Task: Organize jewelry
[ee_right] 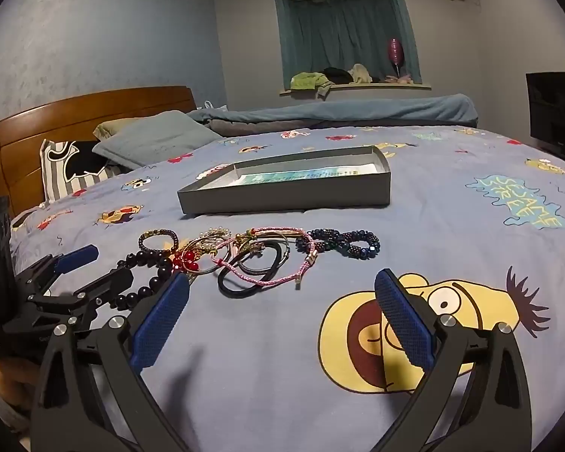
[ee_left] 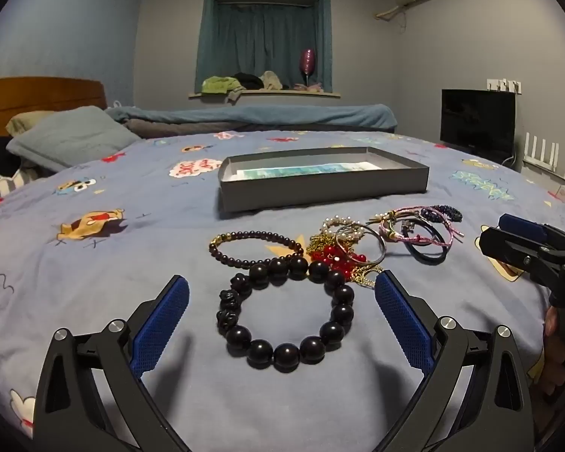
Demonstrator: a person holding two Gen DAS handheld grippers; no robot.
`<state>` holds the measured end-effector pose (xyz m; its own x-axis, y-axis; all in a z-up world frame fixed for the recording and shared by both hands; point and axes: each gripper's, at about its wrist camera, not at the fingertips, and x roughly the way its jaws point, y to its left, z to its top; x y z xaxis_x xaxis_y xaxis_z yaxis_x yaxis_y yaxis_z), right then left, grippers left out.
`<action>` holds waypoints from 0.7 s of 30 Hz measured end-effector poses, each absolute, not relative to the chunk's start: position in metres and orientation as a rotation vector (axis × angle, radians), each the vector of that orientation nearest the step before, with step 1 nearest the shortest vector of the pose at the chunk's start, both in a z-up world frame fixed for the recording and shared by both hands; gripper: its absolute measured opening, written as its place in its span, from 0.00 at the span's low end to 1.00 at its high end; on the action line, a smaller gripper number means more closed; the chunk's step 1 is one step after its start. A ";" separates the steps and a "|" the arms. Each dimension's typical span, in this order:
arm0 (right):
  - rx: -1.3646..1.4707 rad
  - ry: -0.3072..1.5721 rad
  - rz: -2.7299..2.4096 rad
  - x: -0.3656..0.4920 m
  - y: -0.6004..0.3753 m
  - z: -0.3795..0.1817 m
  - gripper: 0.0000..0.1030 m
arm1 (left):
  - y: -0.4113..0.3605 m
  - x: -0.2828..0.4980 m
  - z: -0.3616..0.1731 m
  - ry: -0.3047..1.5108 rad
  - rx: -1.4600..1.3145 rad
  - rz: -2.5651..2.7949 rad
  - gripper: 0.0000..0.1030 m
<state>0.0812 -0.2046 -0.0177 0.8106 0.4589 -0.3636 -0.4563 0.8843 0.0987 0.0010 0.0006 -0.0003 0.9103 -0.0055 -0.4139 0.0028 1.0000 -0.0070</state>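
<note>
Two hand-held tongs hover low over a bed, both with their blue-padded jaws spread wide and nothing between the pads. The left gripper [ee_left: 282, 297] hangs above a bracelet of large black beads [ee_left: 287, 314] lying near the bed's front edge; the pads stand either side of it without touching. Just behind that loop lies a thinner dark red bead bracelet [ee_left: 253, 248]. To its right sits a tangle of red beads and gold chain [ee_left: 337, 258] with a silver bangle [ee_left: 361, 243] on top. Further right are pink cords [ee_left: 422, 228] crossing black hair ties [ee_left: 427, 250], then a dark blue beaded bracelet [ee_right: 339, 243] twisted into a figure eight. The right gripper [ee_right: 282, 297] hovers over bare sheet to the right of the pile, beside a yellow cartoon face print [ee_right: 414, 333]. Behind the jewellery, towards the middle of the bed, an open shallow grey box [ee_left: 322, 190] rests on the blue cartoon bedsheet [ee_left: 94, 275], holding only a printed paper [ee_left: 312, 168].
</note>
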 end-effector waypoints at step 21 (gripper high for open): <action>-0.008 0.395 0.495 0.079 -0.195 -0.021 0.95 | 0.004 0.000 0.000 0.419 -0.028 -0.055 0.95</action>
